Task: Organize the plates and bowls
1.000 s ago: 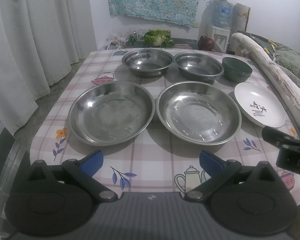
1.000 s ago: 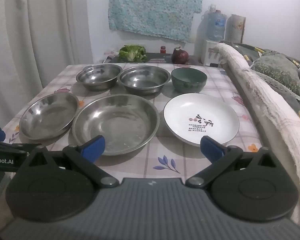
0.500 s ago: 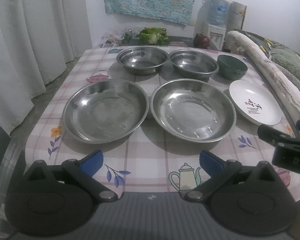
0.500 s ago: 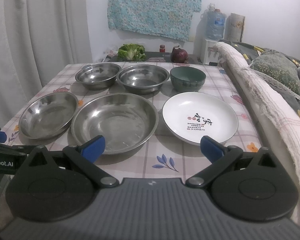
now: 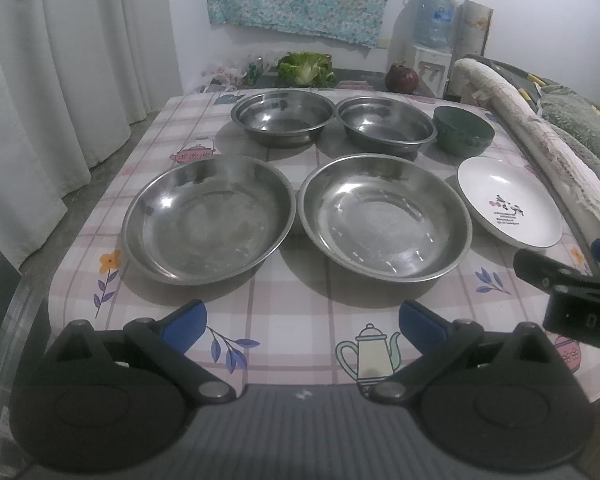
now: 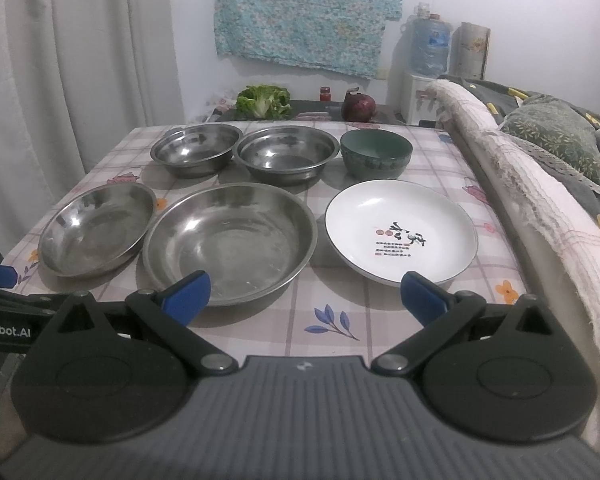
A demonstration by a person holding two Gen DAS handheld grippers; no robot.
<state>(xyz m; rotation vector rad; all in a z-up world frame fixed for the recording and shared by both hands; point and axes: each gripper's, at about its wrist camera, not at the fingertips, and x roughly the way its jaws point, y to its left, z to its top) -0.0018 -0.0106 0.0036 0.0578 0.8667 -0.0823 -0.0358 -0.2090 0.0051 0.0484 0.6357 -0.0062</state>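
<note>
Looking across: I see a checked surface point(image 5: 300, 312) with six dishes in two rows, from both wrist views.
Left claw point(image 5: 302, 326): I hold it spread wide at the bottom of its view, blue fingertips point(image 5: 182, 324) well apart, gripping nothing, over the near edge of the surface.
Right claw point(image 6: 306, 294): also wide open and empty; in its view the left tip overlaps the near rim of a steel plate, the right tip sits just below the white plate.
Front row, left wrist view: left steel plate point(image 5: 208, 220) at centre left, right steel plate point(image 5: 386, 216) just beside it, white plate point(image 5: 510, 206) with a printed design at right.
Back row, left wrist view: left steel bowl point(image 5: 284, 116), right steel bowl point(image 5: 386, 124) near it, green bowl point(image 5: 462, 130) furthest right.
Beyond the surface: leafy greens point(image 5: 306, 68) and a dark red round fruit point(image 5: 402, 78) at upper centre.
Upper right: water jug point(image 5: 434, 22).
Right edge: bed point(image 6: 540, 184) beside the surface.
Left: white curtain point(image 5: 60, 80).
</note>
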